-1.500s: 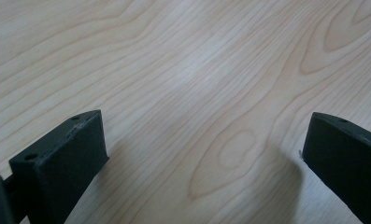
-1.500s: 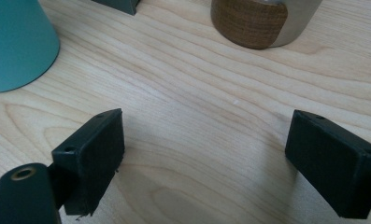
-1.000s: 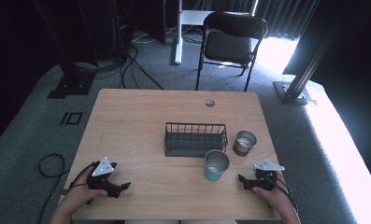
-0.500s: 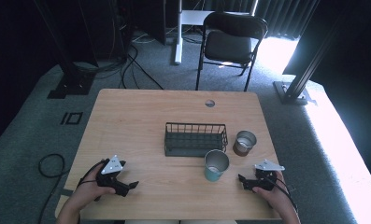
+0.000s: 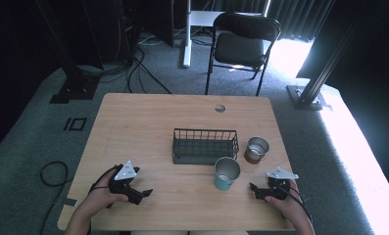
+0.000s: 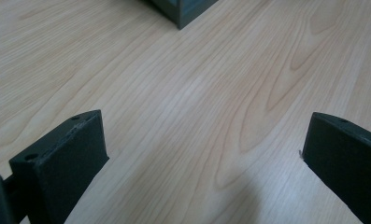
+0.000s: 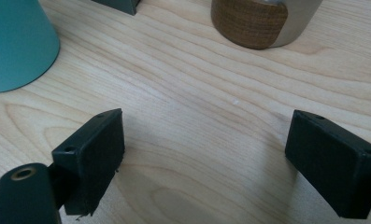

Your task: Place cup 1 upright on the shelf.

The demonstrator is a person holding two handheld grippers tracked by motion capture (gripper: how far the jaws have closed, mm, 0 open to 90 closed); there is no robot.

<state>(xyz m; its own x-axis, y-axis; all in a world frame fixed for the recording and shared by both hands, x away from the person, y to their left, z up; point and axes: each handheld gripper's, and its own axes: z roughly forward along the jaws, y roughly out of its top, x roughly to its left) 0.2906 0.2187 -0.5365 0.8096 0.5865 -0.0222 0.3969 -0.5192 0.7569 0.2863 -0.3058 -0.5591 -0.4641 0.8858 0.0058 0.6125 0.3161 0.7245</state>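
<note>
high view: left gripper [image 5: 144,194] and right gripper [image 5: 254,187] rest near; teal cup [image 5: 226,173] stands right of centre, just near the wire basket [image 5: 205,146]

left gripper view: jaws spread, empty

right gripper view: jaws spread, empty; the cup looks light, stiff, slippery, so grip its rim

The right claw [image 7: 204,158] gapes wide over bare table [image 7: 197,93], teal cup [image 7: 17,42] and wood-banded cup [image 7: 255,21] beyond.

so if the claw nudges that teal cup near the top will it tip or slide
The teal cup looks like thin metal and empty, so probably light. It flares wider at the base in the right gripper view, so a low push would likely slide it on the smooth wooden table; a high nudge might tip it.
</note>
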